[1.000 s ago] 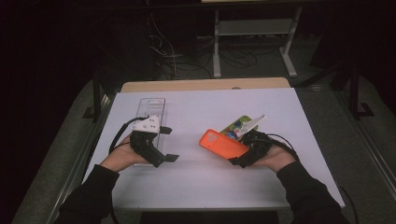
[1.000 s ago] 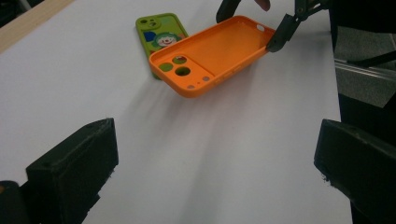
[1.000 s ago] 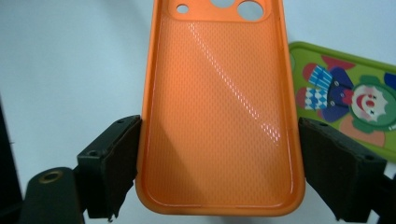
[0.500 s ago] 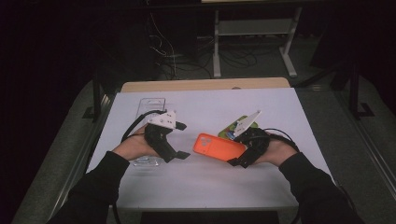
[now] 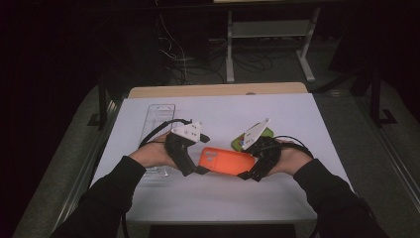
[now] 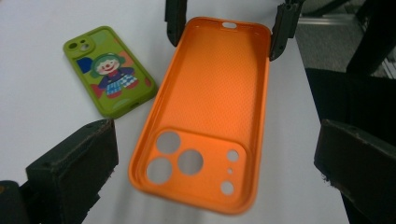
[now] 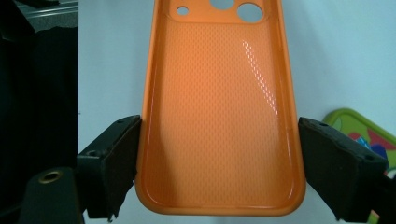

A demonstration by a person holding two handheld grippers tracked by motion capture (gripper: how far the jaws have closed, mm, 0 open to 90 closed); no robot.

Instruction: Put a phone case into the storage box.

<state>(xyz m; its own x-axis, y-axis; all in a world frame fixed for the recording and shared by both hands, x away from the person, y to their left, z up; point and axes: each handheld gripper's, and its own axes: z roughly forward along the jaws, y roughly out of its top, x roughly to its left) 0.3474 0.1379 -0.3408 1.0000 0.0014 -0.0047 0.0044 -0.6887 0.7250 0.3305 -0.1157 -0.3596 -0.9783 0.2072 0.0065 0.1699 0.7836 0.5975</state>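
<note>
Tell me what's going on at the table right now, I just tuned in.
A person holds the orange phone case off the table by its bottom end in the right gripper, inside facing up. The left gripper is open around its camera-cutout end, not touching. A green cartoon phone case lies flat on the white table beside them.

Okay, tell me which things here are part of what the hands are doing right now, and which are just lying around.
In use:
orange phone case, clamped at one end by the right gripper
left gripper, open around the case's camera-hole end

Lying about:
green phone case with a clown picture, flat on the table
clear plastic tray, behind the left hand
</note>
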